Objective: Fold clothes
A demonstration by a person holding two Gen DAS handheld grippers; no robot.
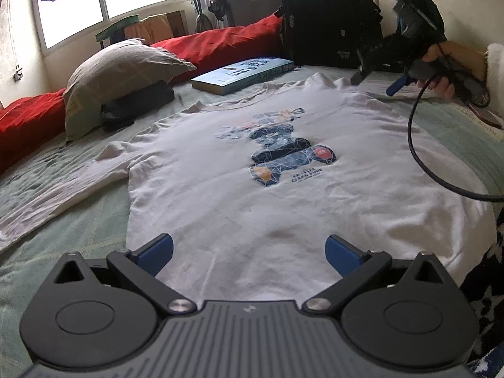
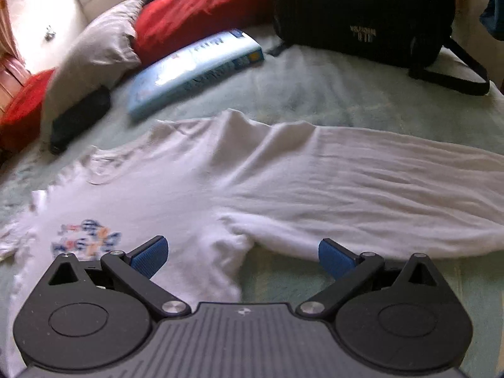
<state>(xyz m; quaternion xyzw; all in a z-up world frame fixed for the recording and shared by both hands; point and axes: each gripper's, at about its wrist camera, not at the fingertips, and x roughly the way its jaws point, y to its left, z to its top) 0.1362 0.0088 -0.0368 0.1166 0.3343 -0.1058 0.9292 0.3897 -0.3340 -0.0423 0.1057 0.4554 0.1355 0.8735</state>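
While both tongs stand spread wide with nothing between their blue pads, the left gripper [image 1: 249, 252] hangs over the hem of the white long-sleeved shirt [image 1: 252, 182], which lies flat, print up, on the pale green bedcover [image 1: 94, 208]. Over the shirt's armpit, the right gripper [image 2: 242, 256] faces a sleeve [image 2: 378, 189] stretched rightward. Beyond it lie a blue book [image 2: 195, 66], a grey pillow [image 2: 94, 50] and a black bag [image 2: 362, 12].

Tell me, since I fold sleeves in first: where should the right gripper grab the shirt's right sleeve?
Probably at the sleeve's outer end, from above. It lies flat, stretched away from the body of the white shirt, so lifting there swings it over. The right gripper is open near the armpit.
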